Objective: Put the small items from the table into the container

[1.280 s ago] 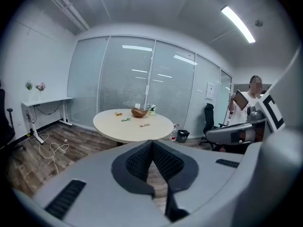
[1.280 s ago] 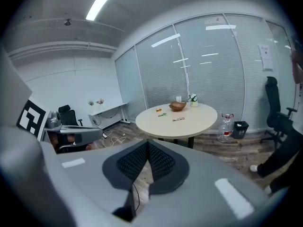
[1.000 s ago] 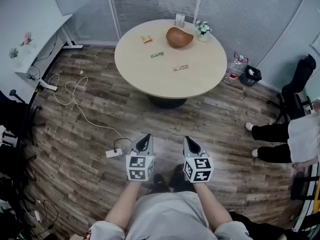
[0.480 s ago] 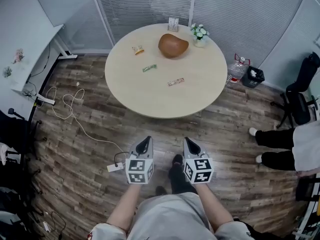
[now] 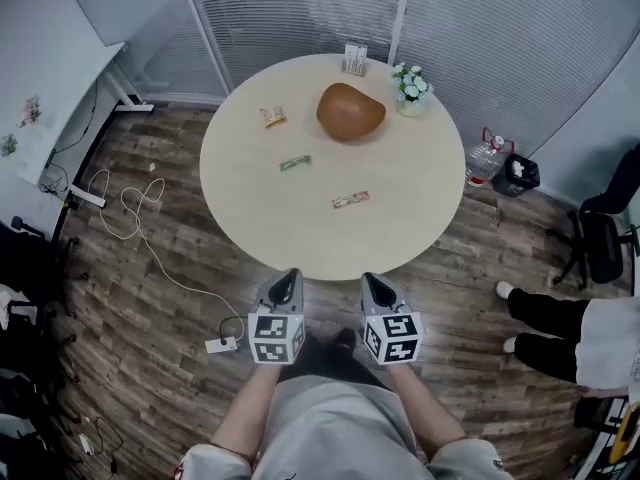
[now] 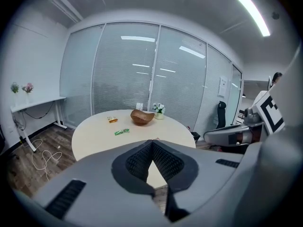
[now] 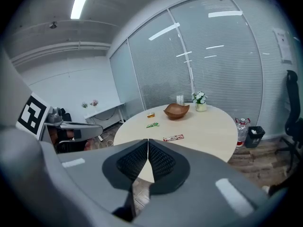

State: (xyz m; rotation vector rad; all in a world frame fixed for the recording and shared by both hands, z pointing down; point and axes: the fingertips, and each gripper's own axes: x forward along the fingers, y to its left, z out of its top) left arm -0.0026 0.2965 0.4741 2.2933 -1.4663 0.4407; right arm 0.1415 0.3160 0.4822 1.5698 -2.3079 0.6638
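OK, left hand-held gripper (image 5: 288, 279) and right hand-held gripper (image 5: 372, 281) are hovering side by side just off the 6 o'clock edge of the round bench (image 5: 420, 218). Both are sitting fully closed, pads touching, gripping nothing. Wooden bowl (image 5: 351, 111) is sitting at 12 o'clock on the bench, flower pot (image 5: 410, 84) at 1 o'clock by the rim. Orange packet (image 5: 272, 117) is lying at 10 o'clock, green wrapper (image 5: 295, 163) at 9, red snack bar (image 5: 351, 200) at 5 near centre, all apart from the bowl.
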